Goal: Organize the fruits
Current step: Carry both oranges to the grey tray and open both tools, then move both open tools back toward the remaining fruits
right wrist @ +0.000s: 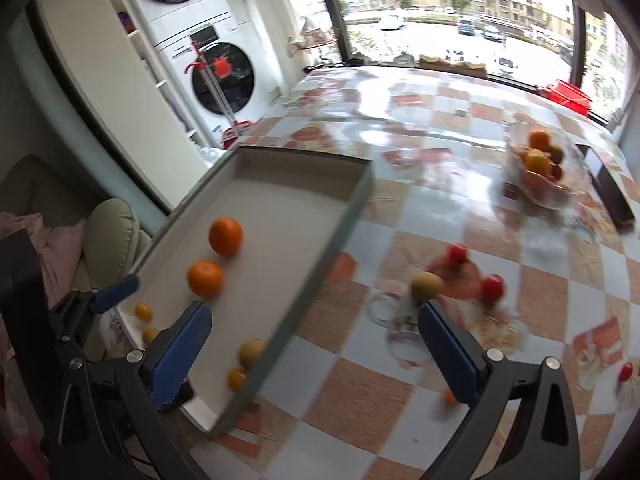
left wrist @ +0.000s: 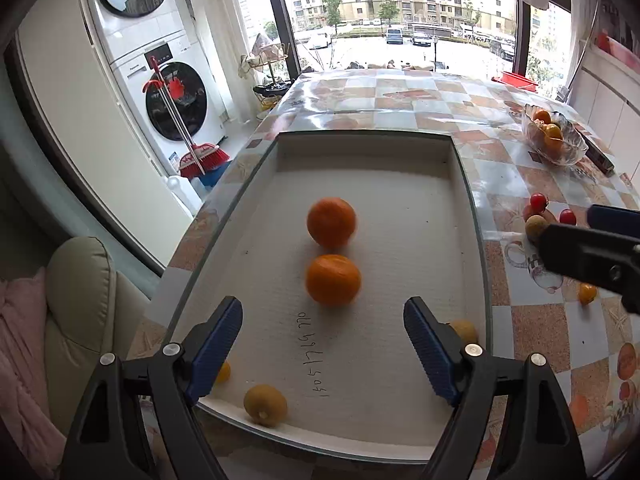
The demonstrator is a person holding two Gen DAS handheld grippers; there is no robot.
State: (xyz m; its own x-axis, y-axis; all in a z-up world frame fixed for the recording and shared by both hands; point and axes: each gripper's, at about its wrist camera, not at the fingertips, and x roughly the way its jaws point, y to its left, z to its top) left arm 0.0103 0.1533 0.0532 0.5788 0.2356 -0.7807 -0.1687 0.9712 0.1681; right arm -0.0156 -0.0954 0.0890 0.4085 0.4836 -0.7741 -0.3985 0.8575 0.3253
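We held the left gripper (left wrist: 322,344) over the near end of the shallow tray (left wrist: 466,184), its blue pads spread wide with nothing between them, and just ahead of it on the tray floor lay two oranges, the nearer orange (left wrist: 333,280) close to the farther orange (left wrist: 331,222) but apart from it. Nearer the tray's front edge we saw a brownish-yellow fruit (left wrist: 265,405), another by the right pad (left wrist: 466,331), and a small yellow one partly hidden behind the left pad. Our right gripper (right wrist: 316,350) also stood spread and empty, above the checked tablecloth (right wrist: 360,400) beside the tray, with a tan fruit (right wrist: 427,286) and red tomatoes (right wrist: 493,287) loose just beyond its tip. Farther off, a glass bowl (right wrist: 560,200) held oranges and darker fruit
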